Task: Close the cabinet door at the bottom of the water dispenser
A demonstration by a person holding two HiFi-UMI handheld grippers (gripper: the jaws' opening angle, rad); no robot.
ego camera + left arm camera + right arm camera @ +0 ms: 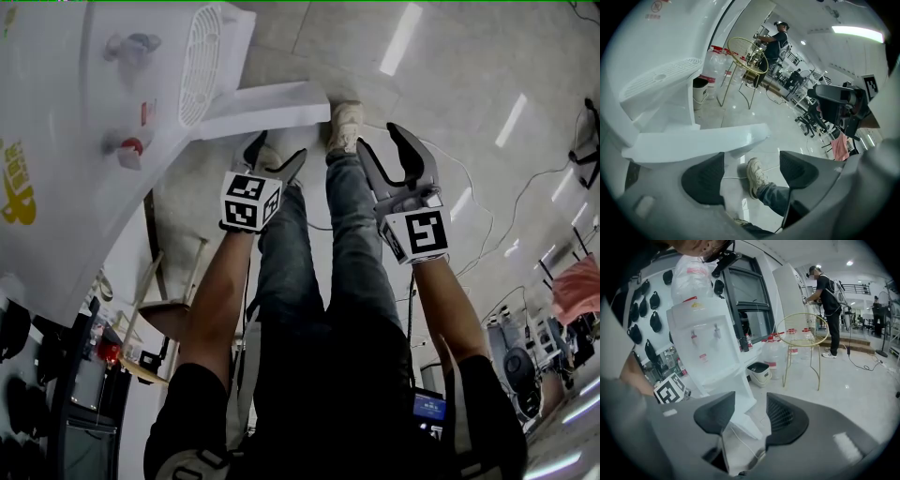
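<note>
The door (272, 105) stood swung out from the foot of the dispenser (84, 141), over the floor. Only the head view showed both grippers at once. The left gripper (277, 155) was close to the door's free edge, and the right gripper (378, 139) was farther from the dispenser, past the person's shoe (344, 127). The left gripper view put the door (693, 140) just beyond the left gripper (751, 157), whose fingers were wide apart with only floor and shoe (754, 176) showing between them. The right gripper view showed the right gripper (751, 397) with fingers partly apart, holding nothing, and the door (740, 432) beyond the gap. Only this view showed the dispenser (710, 348) upright with the bottle (693, 277) on top. Both gripper views took in a wire chair (801, 338) beyond the dispenser.
</note>
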